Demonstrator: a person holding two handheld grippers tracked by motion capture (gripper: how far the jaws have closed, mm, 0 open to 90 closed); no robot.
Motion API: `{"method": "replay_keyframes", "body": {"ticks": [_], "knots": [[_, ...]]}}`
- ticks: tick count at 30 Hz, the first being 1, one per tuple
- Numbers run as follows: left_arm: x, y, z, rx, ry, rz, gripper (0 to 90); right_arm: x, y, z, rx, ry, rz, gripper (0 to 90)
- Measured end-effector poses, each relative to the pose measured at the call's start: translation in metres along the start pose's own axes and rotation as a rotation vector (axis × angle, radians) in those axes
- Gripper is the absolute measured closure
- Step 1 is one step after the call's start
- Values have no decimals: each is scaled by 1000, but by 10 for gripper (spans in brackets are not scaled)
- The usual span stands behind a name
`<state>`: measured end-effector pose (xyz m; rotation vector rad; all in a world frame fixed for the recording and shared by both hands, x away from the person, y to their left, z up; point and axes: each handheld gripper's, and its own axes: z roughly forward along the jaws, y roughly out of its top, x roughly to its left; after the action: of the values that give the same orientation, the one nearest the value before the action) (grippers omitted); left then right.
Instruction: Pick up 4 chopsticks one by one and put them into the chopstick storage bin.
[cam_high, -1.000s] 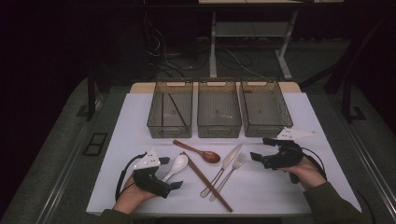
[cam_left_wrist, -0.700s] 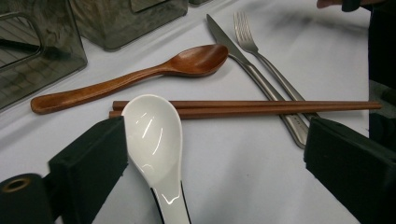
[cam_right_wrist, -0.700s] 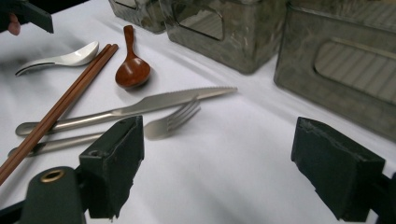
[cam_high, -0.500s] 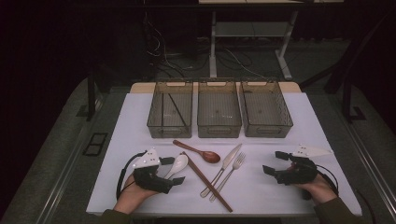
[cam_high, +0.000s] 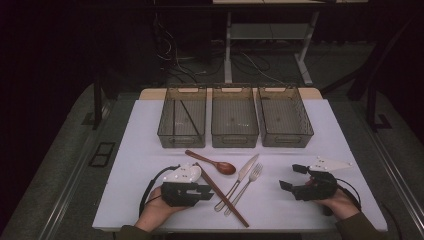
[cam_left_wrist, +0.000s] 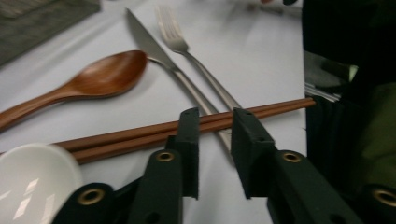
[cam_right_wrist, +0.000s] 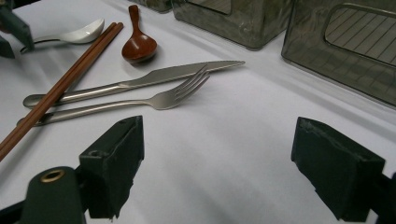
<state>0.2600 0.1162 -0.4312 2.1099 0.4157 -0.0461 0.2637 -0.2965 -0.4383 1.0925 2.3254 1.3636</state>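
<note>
Chopsticks (cam_left_wrist: 140, 133) lie crosswise just beyond the left gripper (cam_left_wrist: 215, 130), whose jaws have just been closing and stand narrow, not yet pinching them. Their long axis runs diagonally across the tabletop (cam_high: 150, 150), over the knife (cam_high: 242, 175) and fork (cam_high: 247, 182). Farther right, the right gripper (cam_high: 295, 177) hovers released. The left gripper view reveals the remaining gap; the high view shows three bins (cam_high: 235, 135) beyond.

Thing: pair of chopsticks (cam_left_wrist: 140, 133)
Look: slim, reddish-brown wood, two sticks side by side
Pose: laid flat, touching along their length
Place: on the white bench (cam_high: 280, 200), slanting across the knife (cam_left_wrist: 154, 44) and fork (cam_left_wrist: 187, 51) handles, beside the white spoon (cam_left_wrist: 32, 182)
</note>
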Motion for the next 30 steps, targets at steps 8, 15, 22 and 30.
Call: {"method": "replay_keyframes", "body": {"ticks": [8, 15, 22, 30], "knots": [[-8, 8, 23, 53, -43, 55, 887, 1, 0, 2, 9, -1, -7, 168], [-12, 10, 39, 91, -75, 77, 891, 1, 0, 2, 14, -2, -12, 168], [-17, 10, 52, 123, -94, 92, 891, 2, 0, 2, 14, -3, -15, 168], [-14, 13, 59, 138, -92, 112, 892, 2, 0, 2, 13, -2, -18, 168]]}}
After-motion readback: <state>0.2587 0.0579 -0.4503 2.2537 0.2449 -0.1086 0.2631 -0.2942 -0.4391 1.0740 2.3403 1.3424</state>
